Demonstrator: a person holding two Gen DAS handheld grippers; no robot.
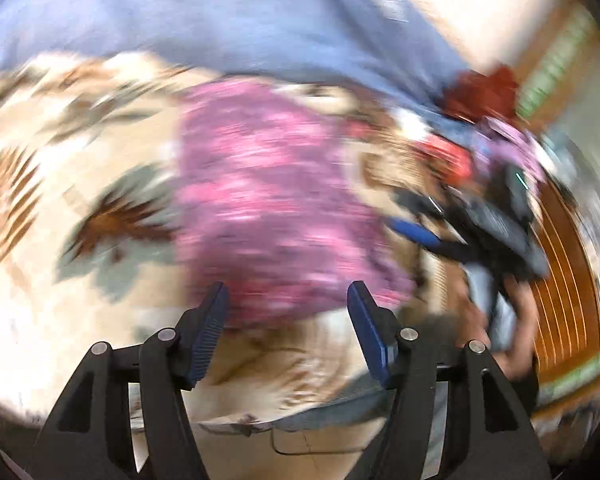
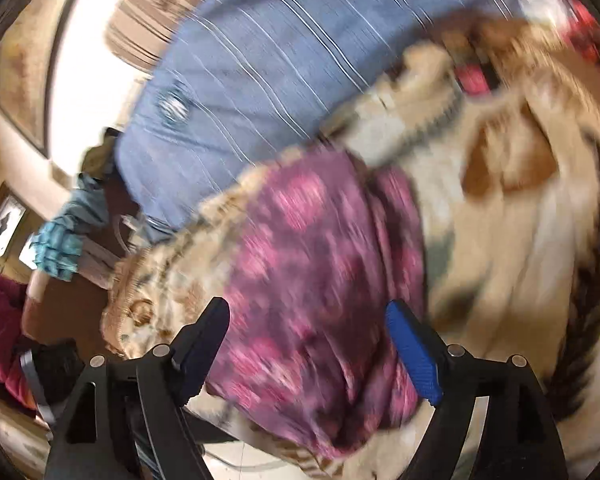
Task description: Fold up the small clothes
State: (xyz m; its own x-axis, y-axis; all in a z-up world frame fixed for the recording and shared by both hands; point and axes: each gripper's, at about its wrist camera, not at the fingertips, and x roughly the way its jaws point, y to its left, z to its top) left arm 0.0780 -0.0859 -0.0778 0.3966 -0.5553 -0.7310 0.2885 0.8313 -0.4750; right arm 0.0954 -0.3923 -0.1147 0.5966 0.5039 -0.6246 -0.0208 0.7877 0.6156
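A small purple and pink patterned garment [image 1: 276, 200] lies folded on a cream blanket [image 1: 52, 240] with brown leaf prints. Both views are blurred by motion. My left gripper [image 1: 288, 300] hangs open over the garment's near edge, its blue pads apart and clear of the cloth. In the right wrist view the same garment [image 2: 320, 280] fills the middle, and my right gripper [image 2: 308, 316] stands open above its near part, nothing pinched between the fingers. The other gripper [image 1: 460, 224], held by a hand [image 1: 516, 320], shows at the right of the left wrist view.
A blue striped pillow or bedsheet [image 2: 280, 60] lies behind the blanket. A heap of loose clothes [image 1: 480, 128] in red, lilac and dark colours sits at the right. A turquoise cloth [image 2: 60, 248] and a magenta cloth [image 2: 0, 320] lie off the bed's left edge.
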